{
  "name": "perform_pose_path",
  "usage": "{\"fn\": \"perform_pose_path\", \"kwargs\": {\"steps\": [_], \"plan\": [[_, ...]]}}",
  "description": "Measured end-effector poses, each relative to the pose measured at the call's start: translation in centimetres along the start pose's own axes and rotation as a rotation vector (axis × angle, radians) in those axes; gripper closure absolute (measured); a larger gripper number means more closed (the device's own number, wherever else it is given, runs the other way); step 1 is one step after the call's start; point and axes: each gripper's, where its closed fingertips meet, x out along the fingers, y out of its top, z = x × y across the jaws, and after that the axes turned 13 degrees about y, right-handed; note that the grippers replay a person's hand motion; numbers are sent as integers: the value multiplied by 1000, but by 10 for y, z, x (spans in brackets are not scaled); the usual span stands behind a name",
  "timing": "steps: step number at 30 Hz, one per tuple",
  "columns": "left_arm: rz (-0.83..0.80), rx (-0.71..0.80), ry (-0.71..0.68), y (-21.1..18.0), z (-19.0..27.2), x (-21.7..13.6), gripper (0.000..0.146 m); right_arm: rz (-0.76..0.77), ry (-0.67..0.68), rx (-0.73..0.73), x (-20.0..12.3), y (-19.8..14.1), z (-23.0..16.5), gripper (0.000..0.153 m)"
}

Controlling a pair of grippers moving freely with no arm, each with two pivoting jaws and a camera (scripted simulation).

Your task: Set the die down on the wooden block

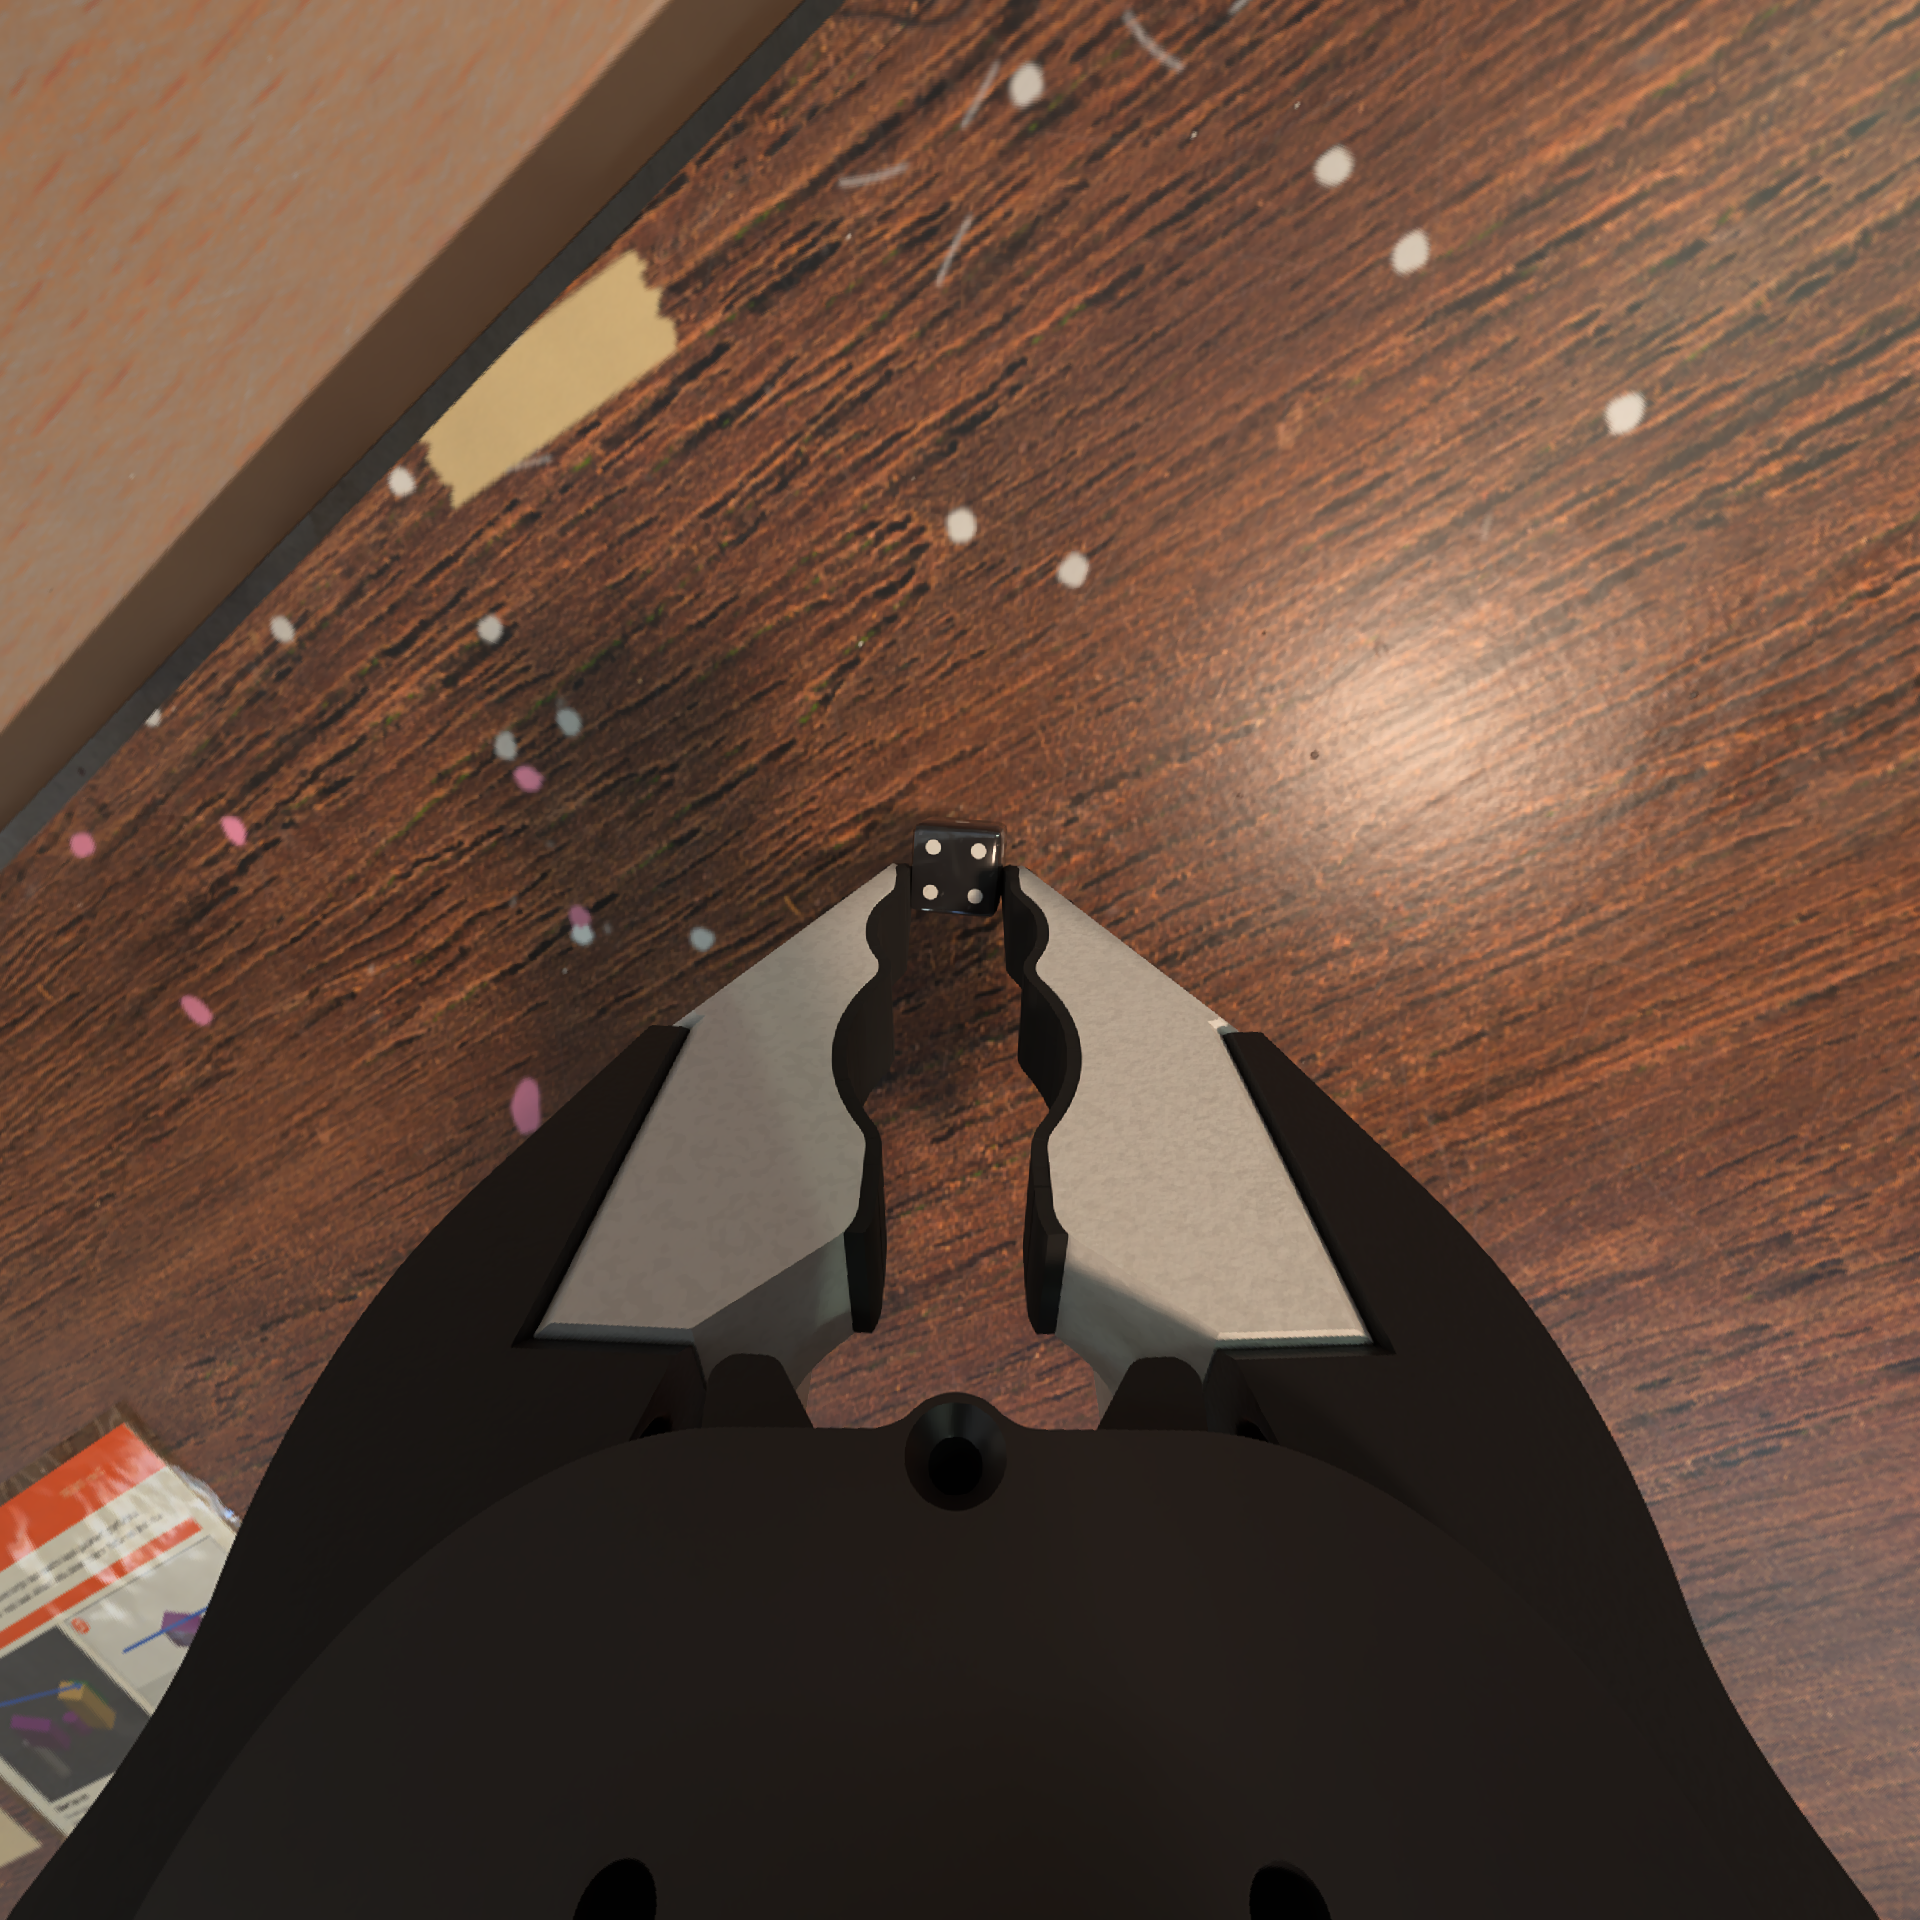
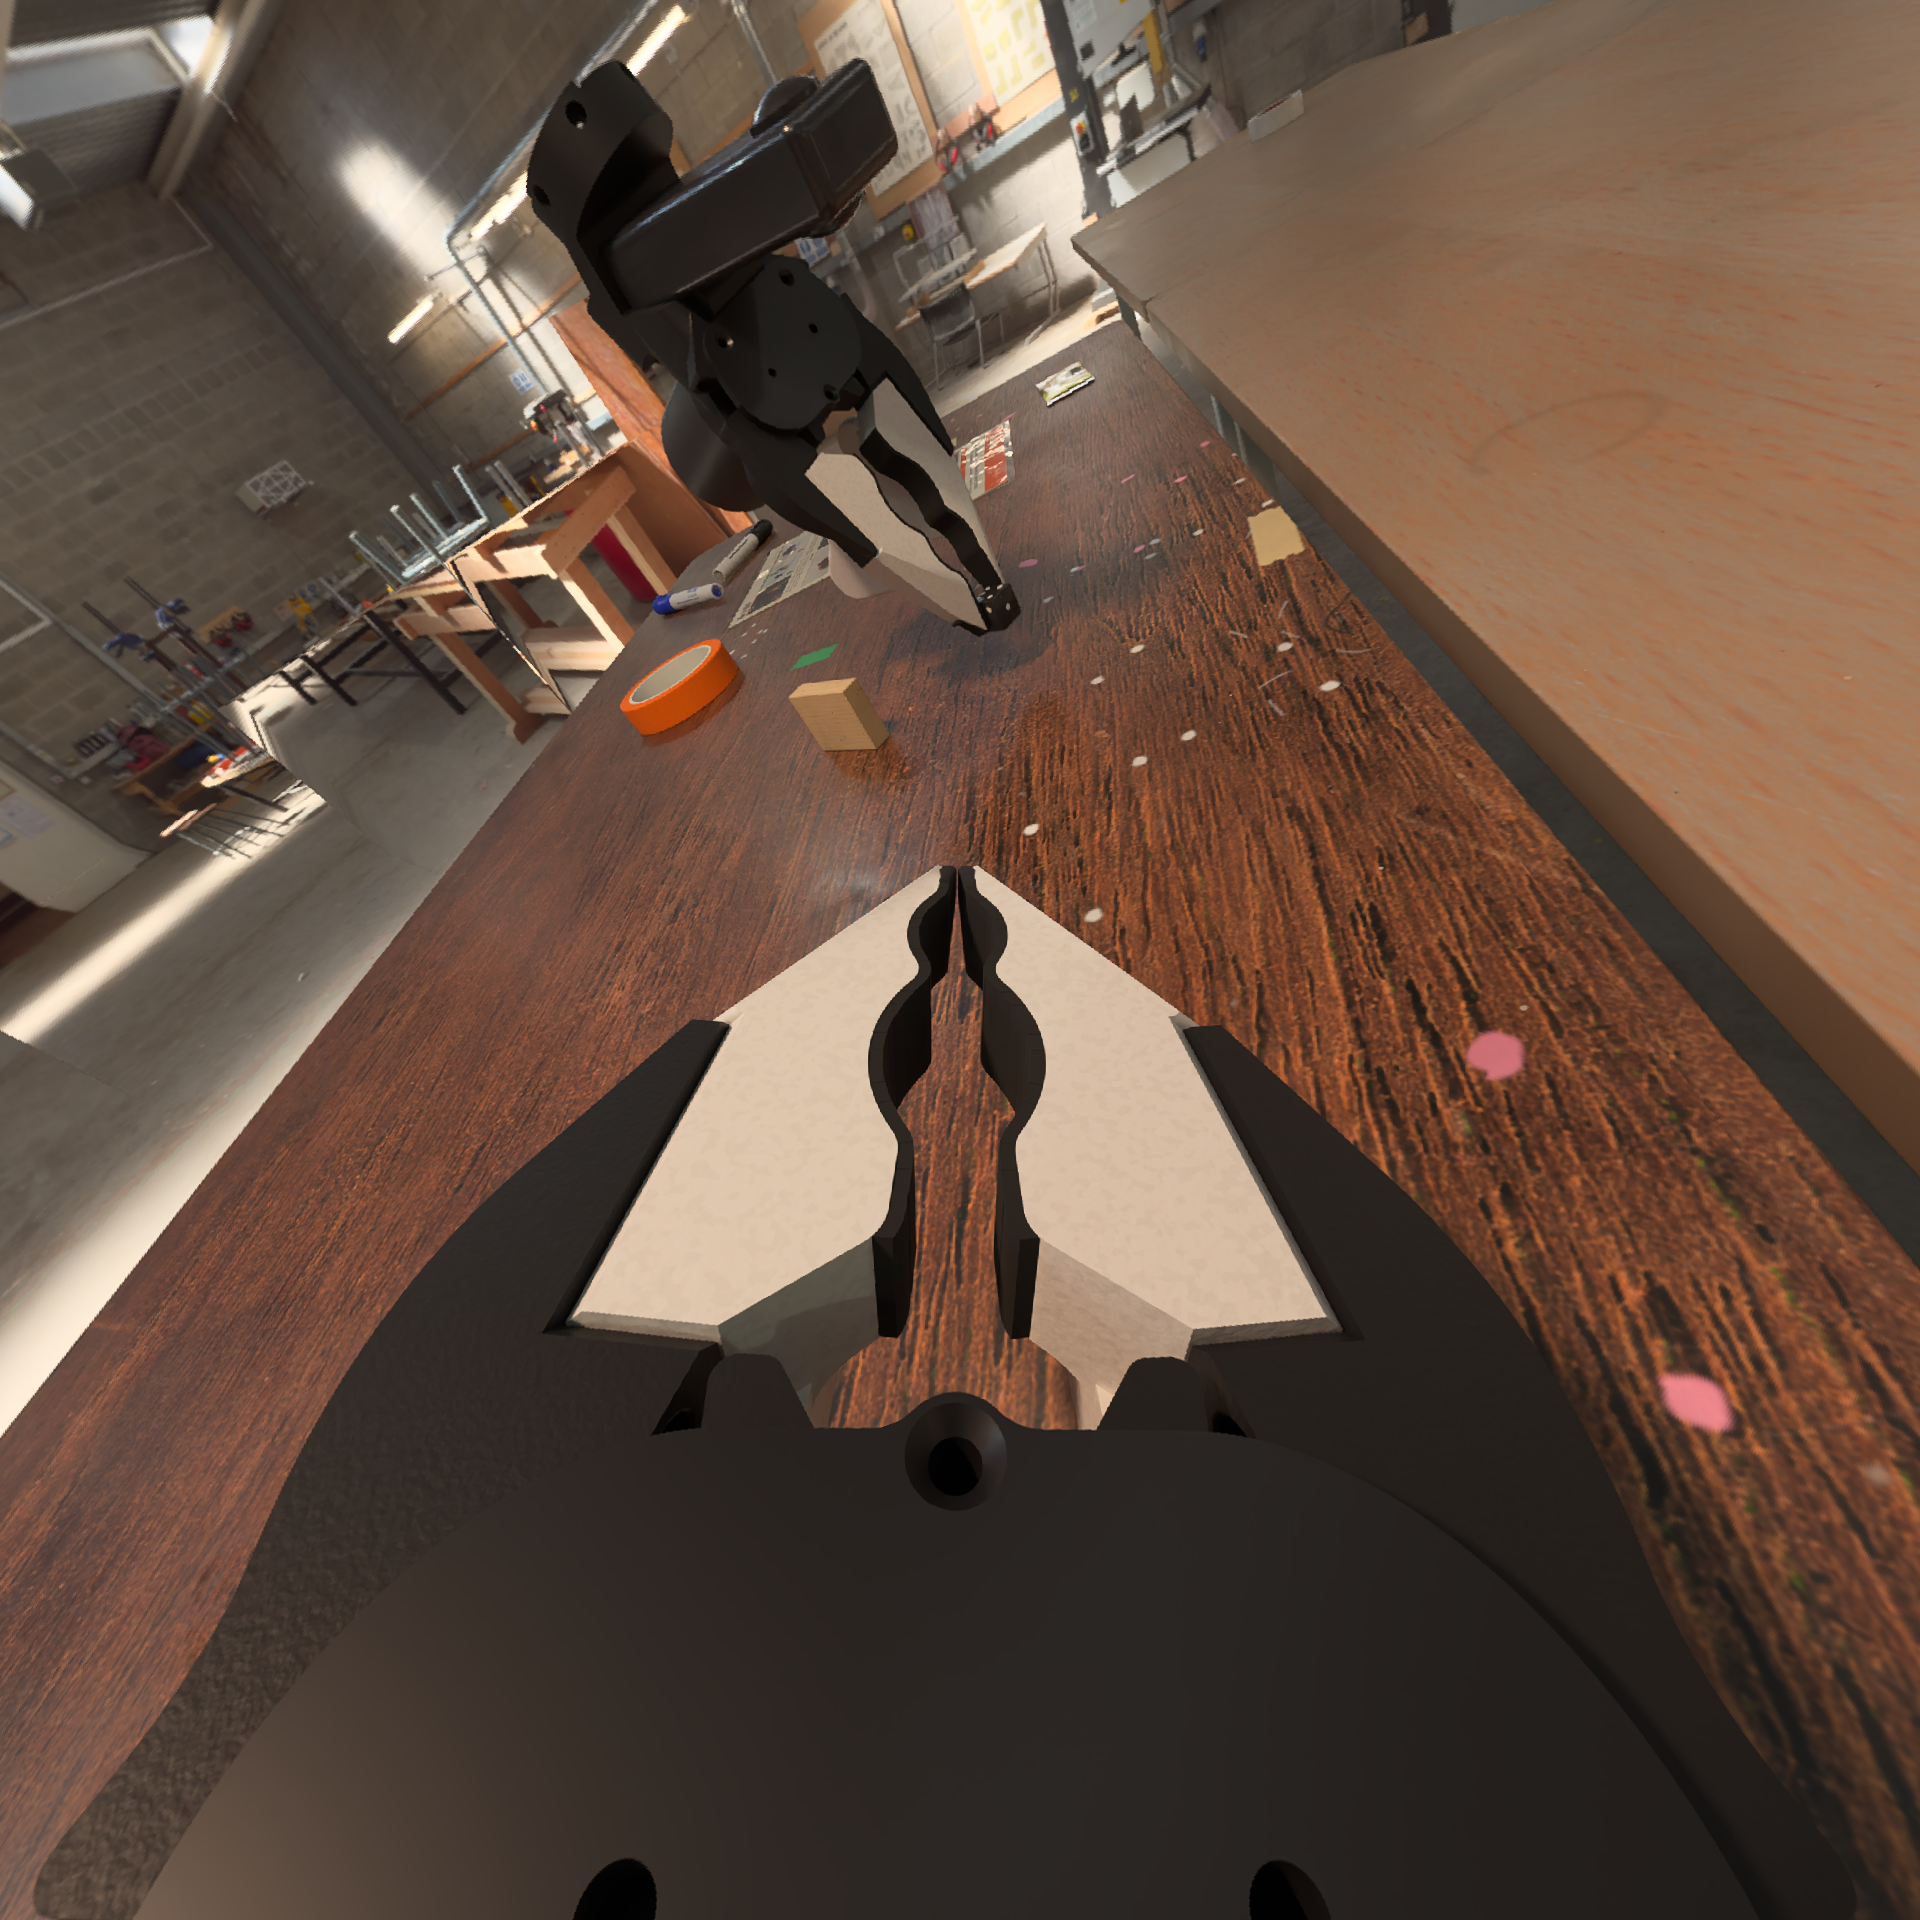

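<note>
My left gripper (image 1: 956,883) is shut on a small black die (image 1: 957,871) with white pips, pinched between the fingertips just above the dark wooden table. In the right wrist view the left gripper (image 2: 995,615) shows farther off, tilted down, with the die (image 2: 1000,605) at its tips close to the tabletop. The light wooden block (image 2: 840,713) lies on the table to the near left of the die, apart from it. My right gripper (image 2: 956,878) is shut and empty, low over the table, well short of the block.
An orange tape roll (image 2: 681,686) lies left of the block. A blue-capped marker (image 2: 688,597), a black marker (image 2: 741,552) and leaflets (image 2: 987,457) lie beyond. A raised pale wooden board (image 2: 1558,343) runs along the right. A printed sheet (image 1: 83,1600) lies at lower left of the left wrist view.
</note>
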Motion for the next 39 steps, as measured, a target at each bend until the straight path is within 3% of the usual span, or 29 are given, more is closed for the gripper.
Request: {"fn": "perform_pose_path", "kwargs": {"steps": [14,29,33,39], "plan": [[-146,-49,-27,-54,-11,-36,129,-2,4,2,0,0,0,152],[-197,-17,-294,-68,44,-55,130,-2,5,5,0,0,0,152],[-151,-57,-284,-63,35,-59,115,-1,6,6,0,0,0,152],[-120,-92,-160,-60,-5,-59,109,0,6,6,0,0,0,152]]}}
